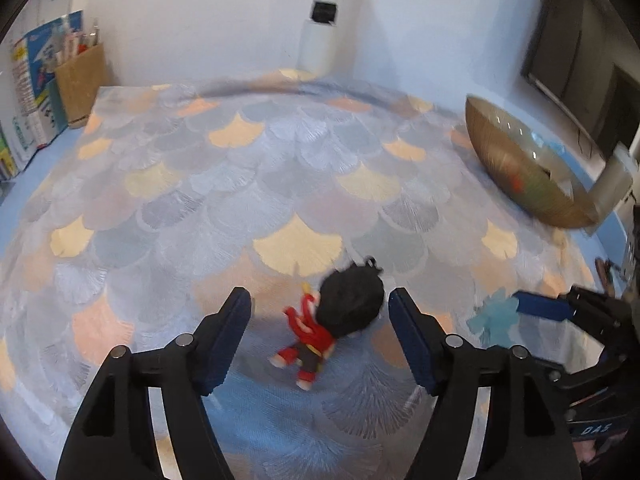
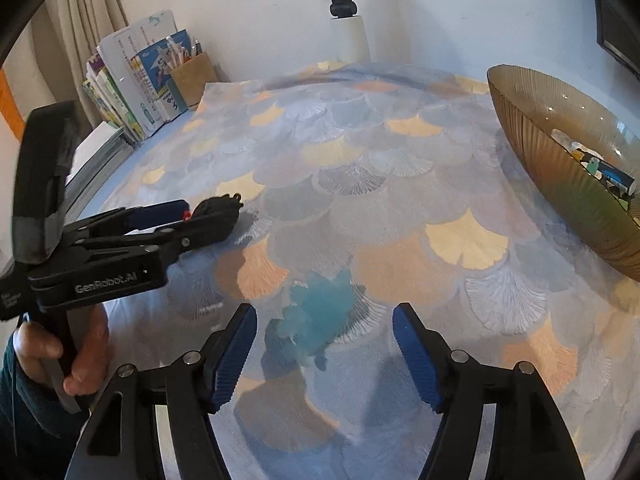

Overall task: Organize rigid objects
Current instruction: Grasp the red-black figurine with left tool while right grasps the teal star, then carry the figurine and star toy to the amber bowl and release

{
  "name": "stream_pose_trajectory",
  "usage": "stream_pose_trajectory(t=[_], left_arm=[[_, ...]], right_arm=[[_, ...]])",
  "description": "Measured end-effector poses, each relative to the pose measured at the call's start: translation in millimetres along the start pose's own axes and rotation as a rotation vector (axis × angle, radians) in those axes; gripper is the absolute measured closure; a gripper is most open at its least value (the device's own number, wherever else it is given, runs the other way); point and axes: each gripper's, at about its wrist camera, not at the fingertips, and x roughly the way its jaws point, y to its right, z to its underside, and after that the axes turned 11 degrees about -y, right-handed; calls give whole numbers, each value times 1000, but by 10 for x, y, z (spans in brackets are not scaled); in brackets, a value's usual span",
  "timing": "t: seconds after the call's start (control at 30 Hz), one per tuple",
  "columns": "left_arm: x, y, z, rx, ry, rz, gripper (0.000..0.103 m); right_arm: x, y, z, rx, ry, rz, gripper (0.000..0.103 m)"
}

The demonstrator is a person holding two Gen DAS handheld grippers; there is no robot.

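Note:
A small figurine [image 1: 328, 320] with a black head and red clothes lies on the patterned cloth, between the open fingers of my left gripper [image 1: 320, 312]. In the right wrist view the left gripper [image 2: 200, 212] is at the left, with the figurine's black head [image 2: 218, 206] at its tips. A translucent blue toy [image 2: 316, 312] lies on the cloth just ahead of my open right gripper [image 2: 324, 332]. It also shows in the left wrist view [image 1: 494, 316], with a right gripper fingertip [image 1: 540, 306] beside it. A ribbed amber glass bowl [image 2: 560, 184] holding small objects stands at the right.
The table is covered by a fan-patterned cloth [image 2: 360, 160]. Books [image 2: 132, 80] and a cork pen holder [image 2: 194, 76] stand at the back left by the wall. A white pole [image 2: 352, 20] rises at the back. A dark monitor [image 1: 580, 60] stands behind the bowl [image 1: 524, 168].

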Motion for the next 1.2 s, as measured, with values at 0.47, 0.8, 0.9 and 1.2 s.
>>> stream_pose_trajectory(t=[0.47, 0.8, 0.9, 1.2], left_arm=[[68, 185, 10, 94, -22, -36, 56], [-82, 18, 14, 4, 60, -4, 57], [-71, 58, -19, 16, 45, -11, 57], [-510, 652, -621, 58, 202, 67, 57]], right_arm=[[67, -178, -7, -70, 27, 55, 65], [9, -272, 58, -124, 66, 36, 65], [-35, -235, 72, -125, 73, 22, 65], [-728, 155, -42, -82, 176, 163, 65]])
